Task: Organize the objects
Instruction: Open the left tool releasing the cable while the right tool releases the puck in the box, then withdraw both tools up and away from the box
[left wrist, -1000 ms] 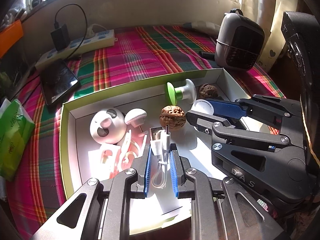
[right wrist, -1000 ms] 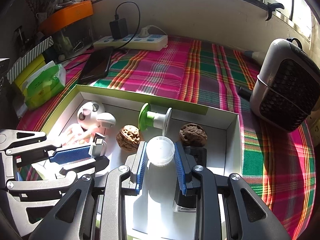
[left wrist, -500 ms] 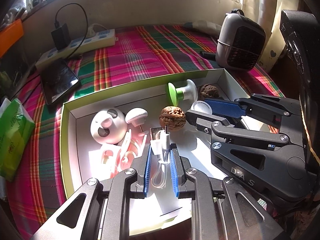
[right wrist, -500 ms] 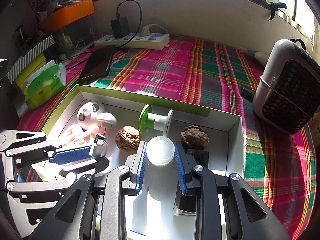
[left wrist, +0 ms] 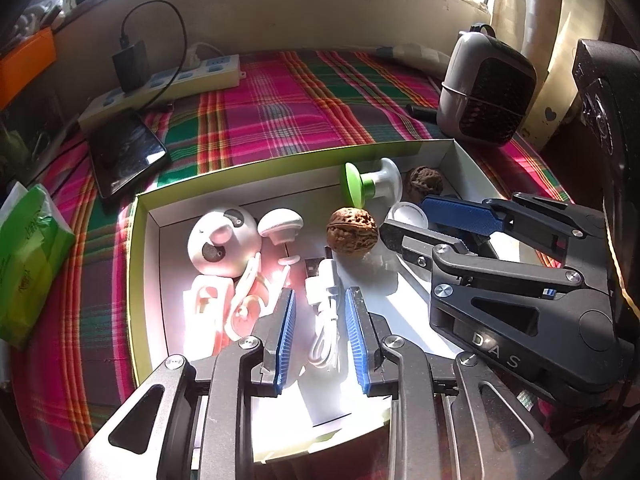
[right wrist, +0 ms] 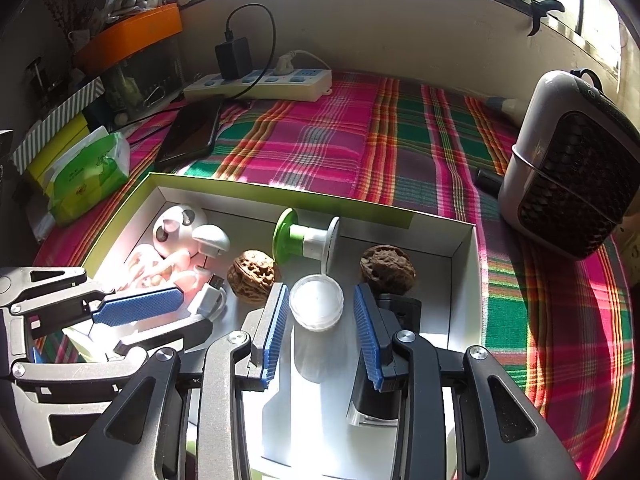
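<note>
A shallow white box with a green rim (left wrist: pixel 136 264) (right wrist: pixel 224 184) lies on the plaid cloth. My left gripper (left wrist: pixel 319 292) (right wrist: pixel 196 308) points down into it. Its jaws are opening, and a coiled white USB cable (left wrist: pixel 325 300) (right wrist: pixel 208 300) lies between the blue pads, untouched. My right gripper (right wrist: pixel 320 288) (left wrist: pixel 406 216) is beside it. Its jaws are opening too, around a small round white lid (right wrist: pixel 316 300) (left wrist: pixel 408 214) with a gap on each side. Two walnuts (right wrist: pixel 252 274) (right wrist: pixel 386 270), a green and white spool (right wrist: pixel 304 238) and white and pink gadgets (left wrist: pixel 224 244) also lie in the box.
A black block (right wrist: pixel 384 364) sits in the box under my right gripper. Behind the box are a phone (left wrist: pixel 124 152), a power strip (right wrist: pixel 260 82) with a charger, and a grey heater (right wrist: pixel 572 168) at the right. A green tissue pack (left wrist: pixel 28 256) lies at the left.
Both pairs of jaws have spread apart. The left pads have let go of the cable and the right pads have let go of the lid. Neither hand has moved.
</note>
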`<state>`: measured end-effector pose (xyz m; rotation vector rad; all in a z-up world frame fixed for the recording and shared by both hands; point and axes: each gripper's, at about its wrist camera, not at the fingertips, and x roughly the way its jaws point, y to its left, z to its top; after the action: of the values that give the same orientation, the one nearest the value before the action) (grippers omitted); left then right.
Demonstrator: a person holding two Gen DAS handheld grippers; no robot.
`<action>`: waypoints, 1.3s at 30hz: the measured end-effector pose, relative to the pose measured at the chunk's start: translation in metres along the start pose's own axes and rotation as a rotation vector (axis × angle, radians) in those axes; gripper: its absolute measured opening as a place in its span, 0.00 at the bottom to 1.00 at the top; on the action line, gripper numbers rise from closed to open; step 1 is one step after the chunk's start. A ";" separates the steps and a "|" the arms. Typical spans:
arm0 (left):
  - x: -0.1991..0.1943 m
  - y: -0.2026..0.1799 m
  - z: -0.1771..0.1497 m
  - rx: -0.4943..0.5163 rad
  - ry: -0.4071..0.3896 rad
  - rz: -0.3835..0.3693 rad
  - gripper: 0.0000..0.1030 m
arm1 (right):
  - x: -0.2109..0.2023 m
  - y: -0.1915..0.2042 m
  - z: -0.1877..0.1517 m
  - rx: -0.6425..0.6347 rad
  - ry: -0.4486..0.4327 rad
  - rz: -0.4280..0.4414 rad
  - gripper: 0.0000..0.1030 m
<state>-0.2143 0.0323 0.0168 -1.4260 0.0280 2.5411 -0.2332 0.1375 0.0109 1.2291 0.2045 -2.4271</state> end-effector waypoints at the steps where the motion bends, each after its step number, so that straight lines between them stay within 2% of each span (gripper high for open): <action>1: -0.001 0.000 -0.001 -0.005 -0.001 -0.001 0.24 | -0.001 0.000 -0.001 0.005 -0.001 0.002 0.37; 10: -0.015 0.000 -0.010 -0.025 -0.042 0.009 0.26 | -0.020 0.002 -0.011 0.040 -0.035 0.002 0.41; 18: -0.038 -0.006 -0.023 -0.037 -0.119 0.078 0.26 | -0.041 0.006 -0.023 0.075 -0.071 -0.003 0.45; 26: -0.058 -0.008 -0.038 -0.049 -0.167 0.106 0.26 | -0.064 0.016 -0.039 0.071 -0.120 -0.039 0.45; 39: -0.077 -0.010 -0.076 -0.092 -0.200 0.137 0.26 | -0.091 0.026 -0.074 0.094 -0.141 -0.063 0.46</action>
<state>-0.1099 0.0177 0.0428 -1.2319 -0.0259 2.8198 -0.1198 0.1637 0.0406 1.0994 0.0895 -2.5923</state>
